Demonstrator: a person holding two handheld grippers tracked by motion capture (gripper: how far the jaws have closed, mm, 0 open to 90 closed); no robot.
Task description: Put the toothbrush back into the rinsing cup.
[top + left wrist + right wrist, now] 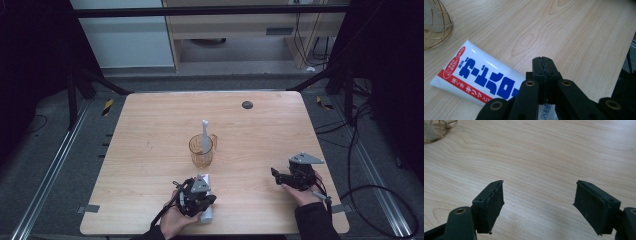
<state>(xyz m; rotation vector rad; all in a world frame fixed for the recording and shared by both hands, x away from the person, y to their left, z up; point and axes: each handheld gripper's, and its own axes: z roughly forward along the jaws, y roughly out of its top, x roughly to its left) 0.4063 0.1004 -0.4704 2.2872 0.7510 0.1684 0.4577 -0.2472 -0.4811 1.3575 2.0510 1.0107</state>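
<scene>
Toothpaste tube (477, 78) flat on the desk (150, 150), near edge, under the left gripper (543, 61).

Left jaws are pressed together with nothing between them, above the tube, possibly touching it. Right gripper (539, 202), well to the right, stands wide open and empty. Farther off, an amber cup (201, 151) holds a toothbrush (205, 135).

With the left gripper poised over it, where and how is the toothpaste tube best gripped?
Probably across the middle of the toothpaste tube, coming down from above. It lies flat on the table, so its flat printed face points up and its two long edges are open for the jaws. The left gripper is shut just above it and would have to open first.
</scene>
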